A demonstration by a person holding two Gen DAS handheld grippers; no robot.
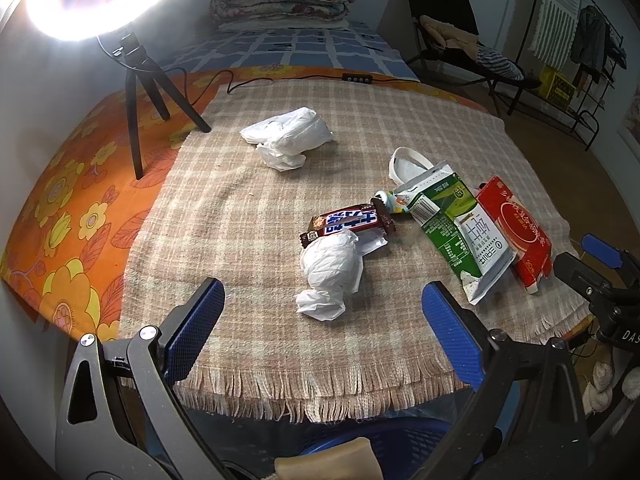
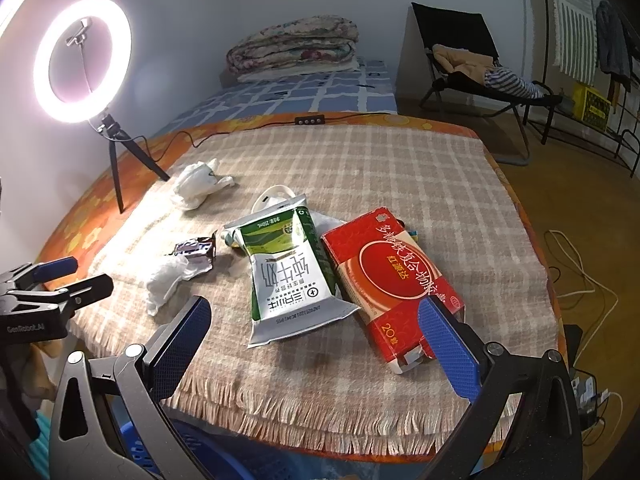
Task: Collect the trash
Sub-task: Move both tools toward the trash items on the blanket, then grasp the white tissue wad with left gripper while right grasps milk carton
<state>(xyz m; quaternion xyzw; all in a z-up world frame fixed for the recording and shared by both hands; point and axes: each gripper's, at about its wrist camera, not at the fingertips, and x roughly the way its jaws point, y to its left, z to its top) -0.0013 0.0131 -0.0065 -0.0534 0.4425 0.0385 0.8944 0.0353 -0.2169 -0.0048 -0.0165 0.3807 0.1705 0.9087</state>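
Trash lies on a plaid cloth (image 1: 248,208): a near crumpled white tissue (image 1: 330,274), a brown candy wrapper (image 1: 352,222), a far white plastic wad (image 1: 286,136), a green-white milk carton (image 2: 286,272) and a red box (image 2: 400,280). My left gripper (image 1: 320,320) is open and empty, just before the near tissue. My right gripper (image 2: 316,340) is open and empty, its fingers either side of the carton's and box's near ends. The carton (image 1: 460,232) and box (image 1: 516,232) also show in the left wrist view.
A ring light on a tripod (image 2: 108,136) stands at the back left, its cable and remote (image 2: 308,121) along the far edge. A blue basket (image 1: 384,440) sits below the table's near edge. A white mask (image 1: 404,164) lies behind the carton. A chair (image 2: 480,80) stands at right.
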